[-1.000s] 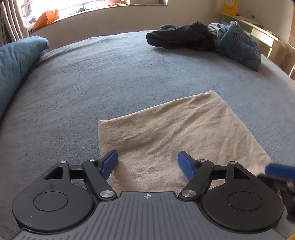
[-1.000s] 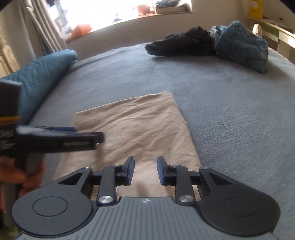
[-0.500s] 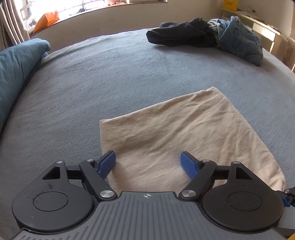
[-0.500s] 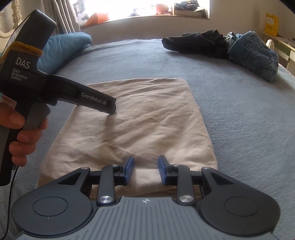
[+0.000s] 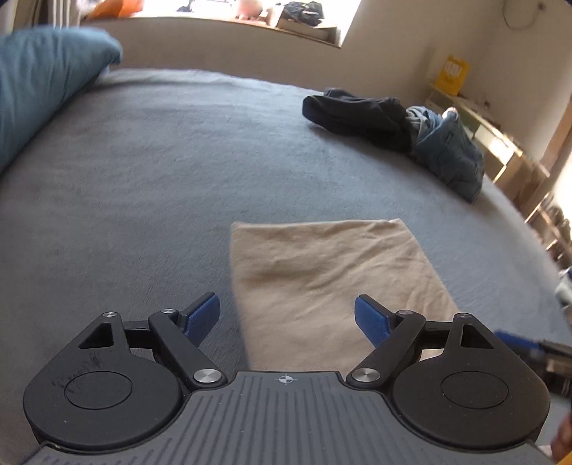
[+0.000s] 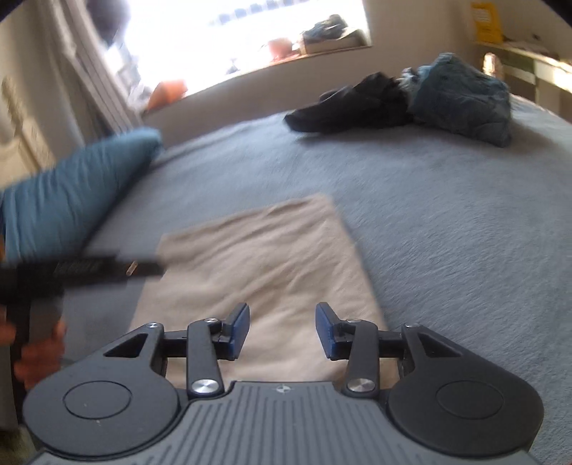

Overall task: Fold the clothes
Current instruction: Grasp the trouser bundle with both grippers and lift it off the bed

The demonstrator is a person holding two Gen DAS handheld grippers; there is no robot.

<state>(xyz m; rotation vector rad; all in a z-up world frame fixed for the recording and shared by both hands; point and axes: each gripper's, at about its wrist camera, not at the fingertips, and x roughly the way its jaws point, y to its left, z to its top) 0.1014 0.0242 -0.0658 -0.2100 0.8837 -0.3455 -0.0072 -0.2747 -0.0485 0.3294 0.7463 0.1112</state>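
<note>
A folded beige cloth [image 5: 332,279] lies flat on the grey-blue bed [image 5: 161,171]; it also shows in the right wrist view as the beige cloth [image 6: 271,257]. My left gripper [image 5: 286,316] hovers over the cloth's near left edge, jaws opening wide, nothing between the blue pads. My right gripper [image 6: 282,323] hangs above the cloth's near end, jaws opening, nothing gripped. The left gripper's body [image 6: 82,272] and the hand [image 6: 35,357] holding it cross the left of the right wrist view, blurred.
A heap of dark garments [image 5: 357,114] and blue jeans [image 5: 450,153] lies at the far right of the bed. A teal pillow [image 5: 43,86] sits at the far left. A window sill [image 5: 221,21] and a wooden shelf [image 5: 500,143] border the bed.
Both grippers have opened wider and pulled back from the cloth. The left one swung left, so the cloth now sits more to the right in its view. The cloth lies released and flat.
</note>
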